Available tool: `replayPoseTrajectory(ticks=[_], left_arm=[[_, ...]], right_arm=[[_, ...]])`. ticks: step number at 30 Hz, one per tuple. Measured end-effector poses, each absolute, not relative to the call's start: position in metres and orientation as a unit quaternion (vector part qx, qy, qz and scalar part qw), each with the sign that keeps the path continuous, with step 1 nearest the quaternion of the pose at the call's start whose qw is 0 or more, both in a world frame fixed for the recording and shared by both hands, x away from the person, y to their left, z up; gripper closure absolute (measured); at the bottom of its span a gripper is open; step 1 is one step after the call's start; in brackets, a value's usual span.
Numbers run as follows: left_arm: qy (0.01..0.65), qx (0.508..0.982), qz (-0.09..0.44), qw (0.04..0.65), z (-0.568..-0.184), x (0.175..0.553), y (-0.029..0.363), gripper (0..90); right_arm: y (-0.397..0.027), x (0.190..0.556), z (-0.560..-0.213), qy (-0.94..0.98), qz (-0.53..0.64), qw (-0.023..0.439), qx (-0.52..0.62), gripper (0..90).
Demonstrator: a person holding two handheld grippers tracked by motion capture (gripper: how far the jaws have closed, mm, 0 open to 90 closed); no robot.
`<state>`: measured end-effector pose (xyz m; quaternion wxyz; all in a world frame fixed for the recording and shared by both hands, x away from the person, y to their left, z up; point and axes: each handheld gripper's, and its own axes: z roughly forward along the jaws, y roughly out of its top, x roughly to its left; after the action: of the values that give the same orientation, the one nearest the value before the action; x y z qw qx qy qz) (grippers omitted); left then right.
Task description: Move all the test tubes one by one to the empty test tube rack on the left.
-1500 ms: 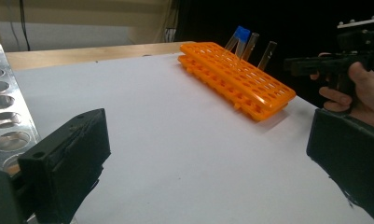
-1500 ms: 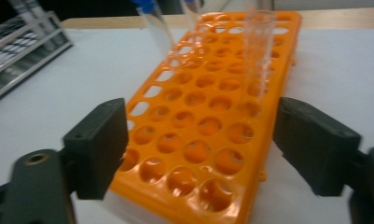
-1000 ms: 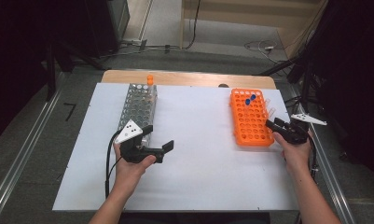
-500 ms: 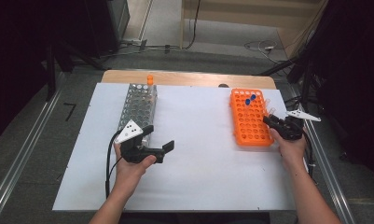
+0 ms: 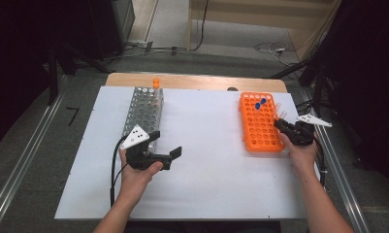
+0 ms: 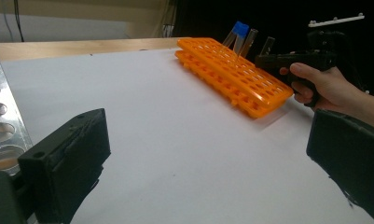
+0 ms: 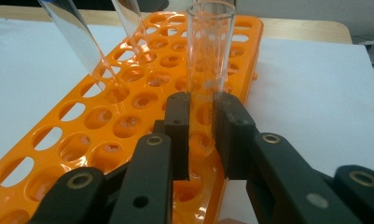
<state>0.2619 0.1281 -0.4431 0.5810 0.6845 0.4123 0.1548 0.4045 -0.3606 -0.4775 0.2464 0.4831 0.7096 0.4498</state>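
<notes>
The white worktop (image 5: 206,160) carries two racks: a grey metal rack (image 5: 144,110) at about ten o'clock from its middle and an orange rack (image 5: 260,122) at about two o'clock, well apart from each other. The left gripper (image 5: 164,145) rests at the near end of the metal rack, its jaws spread wide and released, with bare worktop between them. The right gripper (image 7: 202,135) sits at the orange rack's three o'clock edge; its jaws have just been closing and now clench a clear glass tube (image 7: 209,56) that stands upright in a hole along that edge of the rack. At eleven o'clock from it, two more clear tubes (image 7: 77,44) lean in the rack's holes; blue caps (image 5: 260,103) top tubes near the rack's far end
</notes>
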Motion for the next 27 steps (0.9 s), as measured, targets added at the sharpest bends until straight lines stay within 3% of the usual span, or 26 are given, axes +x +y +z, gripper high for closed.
replayPoseTrajectory(ticks=[16,27], left_arm=[[0.410,0.685,0.155,0.582,-0.442,0.261,0.125,0.0],[0.403,0.688,0.154,0.584,-0.439,0.259,0.121,0.0]], right_arm=[[-0.367,0.377,-0.439,0.688,0.486,0.265,0.469,73.9],[-0.345,0.341,-0.424,0.716,0.501,0.234,0.425,73.9]])
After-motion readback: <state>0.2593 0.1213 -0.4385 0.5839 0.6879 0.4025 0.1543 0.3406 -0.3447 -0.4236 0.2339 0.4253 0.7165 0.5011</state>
